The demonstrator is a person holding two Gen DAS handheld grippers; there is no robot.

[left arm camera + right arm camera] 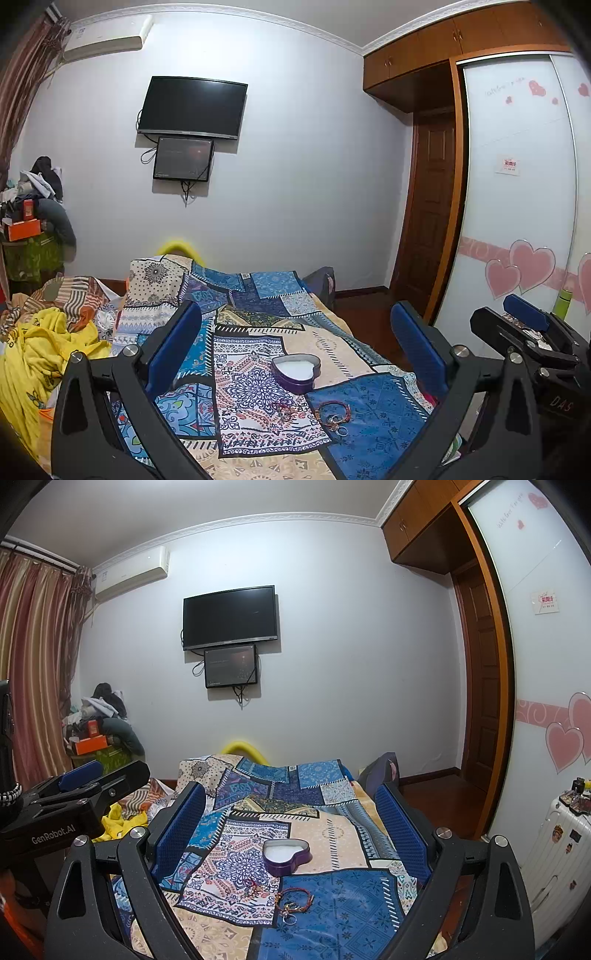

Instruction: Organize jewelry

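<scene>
Both grippers, left (295,347) & right (291,823), hanging spread, holding nothing. Bracelet (293,899), lying just before heart tin (286,853), prob. light, floppy; pinching its cord looks best.

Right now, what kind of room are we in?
A home bedroom, most likely. A bed with a patchwork quilt fills the middle, a wall-mounted TV faces it, and a sliding-door wardrobe with heart decals stands at the right. Jewelry and a heart-shaped box lie on the quilt.

Patchwork bedspread (332,834) with heart-shaped box (286,853), bracelets (293,899).
</scene>
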